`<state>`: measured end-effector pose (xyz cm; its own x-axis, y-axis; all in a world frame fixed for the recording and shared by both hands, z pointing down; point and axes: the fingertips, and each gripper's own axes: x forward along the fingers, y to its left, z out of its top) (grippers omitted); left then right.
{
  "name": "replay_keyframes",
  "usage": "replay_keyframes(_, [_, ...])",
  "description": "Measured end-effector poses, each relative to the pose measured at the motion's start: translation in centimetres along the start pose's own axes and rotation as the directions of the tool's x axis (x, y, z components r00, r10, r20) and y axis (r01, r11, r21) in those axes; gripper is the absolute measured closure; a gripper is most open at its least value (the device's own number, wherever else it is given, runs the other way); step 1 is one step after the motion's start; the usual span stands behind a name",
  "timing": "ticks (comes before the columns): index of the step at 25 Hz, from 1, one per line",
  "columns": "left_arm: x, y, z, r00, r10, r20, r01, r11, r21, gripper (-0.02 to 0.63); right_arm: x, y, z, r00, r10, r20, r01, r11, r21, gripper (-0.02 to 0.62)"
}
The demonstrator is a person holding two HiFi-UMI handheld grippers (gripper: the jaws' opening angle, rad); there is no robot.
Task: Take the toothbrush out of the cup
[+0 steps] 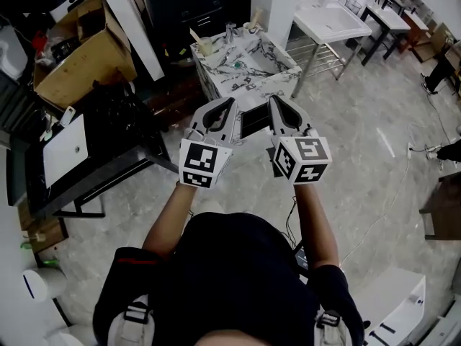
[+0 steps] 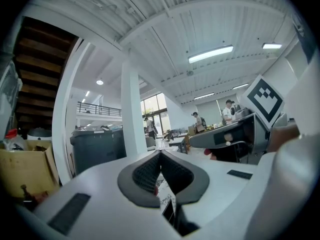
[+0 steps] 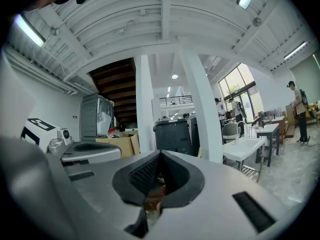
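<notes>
In the head view a marble-patterned basin unit stands on the floor ahead of me. On its far rim a small pale cup holds a thin upright stick that looks like the toothbrush; it is too small to be sure. Another cream cup sits at the rim's left corner, beside a metal tap. My left gripper and right gripper are held side by side, level, short of the basin, both shut and empty. The left gripper and the right gripper show their pads pressed together.
A white sink on a metal frame stands to the right of the basin. A cardboard box and a black cart are on the left. A dark bin, a white pillar and distant people are ahead. Cables cross the tiled floor.
</notes>
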<state>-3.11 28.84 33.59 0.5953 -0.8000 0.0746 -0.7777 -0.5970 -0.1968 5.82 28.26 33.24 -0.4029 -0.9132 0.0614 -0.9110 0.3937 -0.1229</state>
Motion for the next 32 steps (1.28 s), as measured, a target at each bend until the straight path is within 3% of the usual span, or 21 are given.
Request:
replay_keyframes(16, [1.8,2.2,-0.6,1.0,0.014,0.017,-0.014,1.0,-0.022,0.596,2.5,-0.8,0.0,1.0,0.008,-0.008,-0.008,1.0,-0.023,0.563])
replay_keyframes(25, [5.3,6.1,-1.2,0.999,0.033,0.033,-0.03,0.996,-0.089,0.595,7.3,-1.9,0.6,1.0,0.029,-0.012,-0.029,0.999,-0.039,0.562])
replay_keyframes(32, [8.7,9.1,-1.7,0.999,0.045,0.022,-0.043,0.995,-0.092,0.595,11.5,-3.6,1.0,0.999,0.039,-0.018,-0.039,0.999,-0.028,0.561])
